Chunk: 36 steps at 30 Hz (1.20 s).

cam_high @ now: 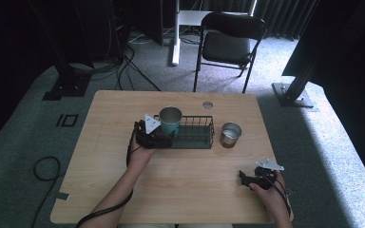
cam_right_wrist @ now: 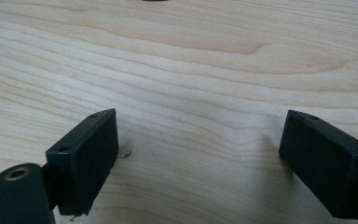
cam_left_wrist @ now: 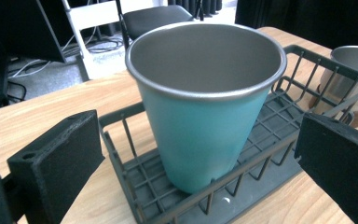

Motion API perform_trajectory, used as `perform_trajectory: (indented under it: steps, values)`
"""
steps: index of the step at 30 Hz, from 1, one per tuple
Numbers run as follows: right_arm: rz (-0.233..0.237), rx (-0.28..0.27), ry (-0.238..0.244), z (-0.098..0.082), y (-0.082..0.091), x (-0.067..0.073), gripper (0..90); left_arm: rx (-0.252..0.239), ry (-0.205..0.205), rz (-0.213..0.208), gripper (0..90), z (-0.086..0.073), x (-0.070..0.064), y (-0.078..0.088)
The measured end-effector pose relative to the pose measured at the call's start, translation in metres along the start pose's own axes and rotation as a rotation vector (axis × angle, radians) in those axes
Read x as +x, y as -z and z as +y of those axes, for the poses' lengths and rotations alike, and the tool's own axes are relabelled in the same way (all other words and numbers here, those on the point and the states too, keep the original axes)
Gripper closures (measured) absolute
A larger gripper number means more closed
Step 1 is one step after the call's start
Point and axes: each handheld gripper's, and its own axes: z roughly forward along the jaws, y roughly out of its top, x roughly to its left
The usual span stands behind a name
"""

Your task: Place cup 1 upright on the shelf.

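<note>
Grey carpet is spreading around our wooden tabletop (cam_high: 123,190), with a black folding chair (cam_high: 228,40) standing beyond its far edge and cables trailing across the floor at the left. We are holding a tool in each hand. Our left tool (cam_high: 158,136) is sitting at the left end of a dark wire basket (cam_high: 197,135) near the middle of the tabletop, its jaws standing wide apart on either side of a teal cup (cam_high: 170,120) and gripping nothing. In the left gripper view the teal cup (cam_left_wrist: 205,116) is standing upright inside the basket (cam_left_wrist: 279,121), at the end nearest us, with its metal rim open to the top and clear gaps showing between its wall and both jaws. A second, silver cup (cam_high: 230,134) is standing on the tabletop just beside the right end of the basket, outside it; its rim is also showing in the left gripper view (cam_left_wrist: 354,70) behind the basket wires. Our right tool (cam_high: 248,178) is resting low over the near right corner of the tabletop, well apart from the basket and cups. In the right gripper view its jaws are spread wide over bare wood grain (cam_right_wrist: 191,70), holding nothing.
</note>
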Motion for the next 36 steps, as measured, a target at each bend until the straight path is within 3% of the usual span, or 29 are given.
perform_trajectory:
  steps: [9,10,19,36]
  values:
    - [0.000,0.000,-0.001,0.000,0.000,0.000,11.4,-0.004,-0.005,-0.002,1.4,-0.008,0.006,0.008]
    - [0.000,0.000,-0.001,0.000,0.000,0.000,11.4,-0.006,-0.021,0.000,1.4,-0.010,0.007,0.012]
    - [0.000,0.000,-0.001,0.000,0.000,0.000,11.4,-0.029,-0.018,0.007,1.5,-0.020,0.014,0.030]
    - [0.000,0.000,-0.001,0.000,0.000,0.000,11.4,0.038,0.010,0.025,1.4,-0.054,0.033,0.044]
